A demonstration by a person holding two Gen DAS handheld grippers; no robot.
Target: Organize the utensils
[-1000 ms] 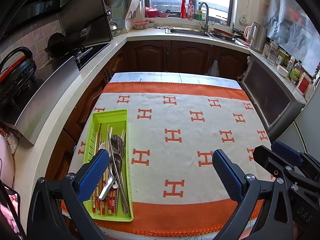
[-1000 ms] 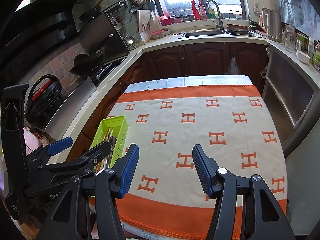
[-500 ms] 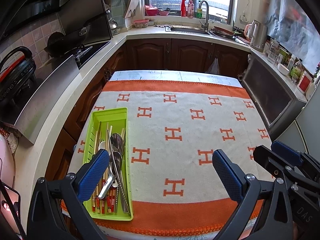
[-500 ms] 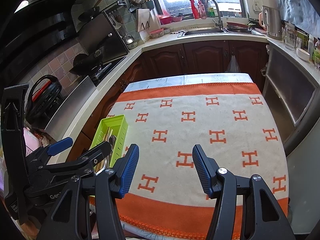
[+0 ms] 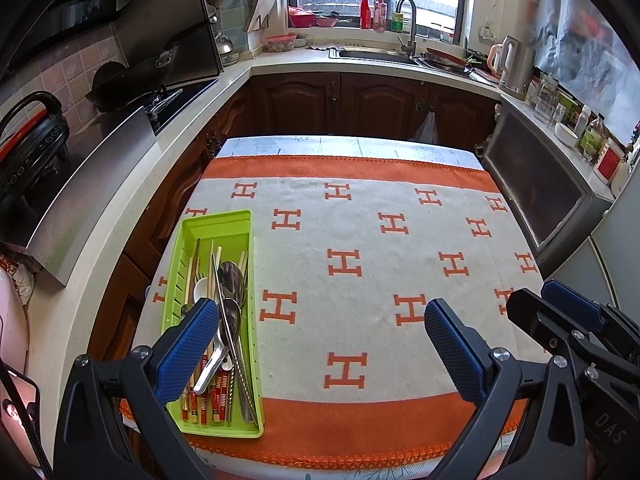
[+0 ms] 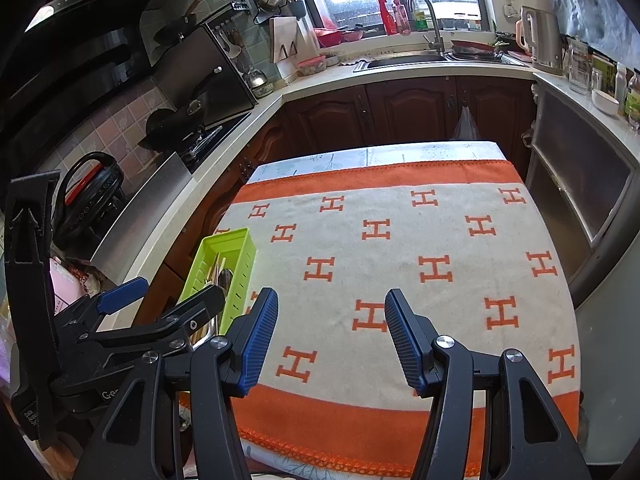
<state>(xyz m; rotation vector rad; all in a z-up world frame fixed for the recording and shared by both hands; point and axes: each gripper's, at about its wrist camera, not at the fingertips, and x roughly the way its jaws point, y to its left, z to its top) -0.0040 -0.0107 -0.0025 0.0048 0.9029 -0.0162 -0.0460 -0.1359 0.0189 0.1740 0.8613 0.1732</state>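
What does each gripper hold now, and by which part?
Nothing is held. The left gripper and the right gripper are both open above the cloth; the utensils lie in the green tray.

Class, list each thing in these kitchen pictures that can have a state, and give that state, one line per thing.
Left gripper: open, holding nothing.
Right gripper: open, holding nothing.
Green tray: on the blanket's left edge, filled with utensils.
Spoons: lying flat in the tray.
Chopsticks: lying lengthwise in the tray.
Blanket: spread flat over the table.
Cupboard doors: shut.
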